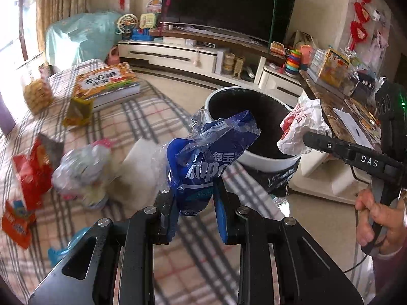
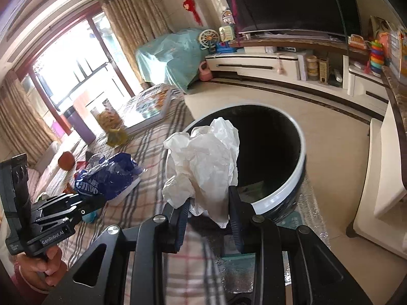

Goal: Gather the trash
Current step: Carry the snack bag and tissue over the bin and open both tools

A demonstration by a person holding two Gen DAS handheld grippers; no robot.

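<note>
A: The left gripper (image 1: 194, 203) is pinching the blue plastic wrapper (image 1: 203, 160) by its lower end, both fingers pressed in on the crumpled film. Why is it gripping so low?

B: My guess is so that most of the wrapper is sticking out ahead of the fingers, leaning toward the trash bin (image 1: 267, 153). It is hanging just short of the bin's near rim, above the checked cloth (image 1: 142, 124).

A: And the right gripper (image 2: 209, 213)?

B: It is clamping the white crumpled bag (image 2: 203, 162) the same way, by the bottom. The bunched top is overlapping the bin's near left rim (image 2: 279, 195), so it is sitting closer to the opening than the wrapper is.

A: Why is the bin standing beside the cloth's edge?

B: Probably to keep each carry short. More litter is lying on the cloth, farther from the bin: a red snack packet (image 1: 33, 175), a pale crumpled wrapper (image 1: 81, 167), a yellow packet (image 1: 77, 111).

A: So both pieces are waiting to drop?

B: Judging by position, yes; neither is hanging fully over the dark opening, so both need carrying further in.
</note>
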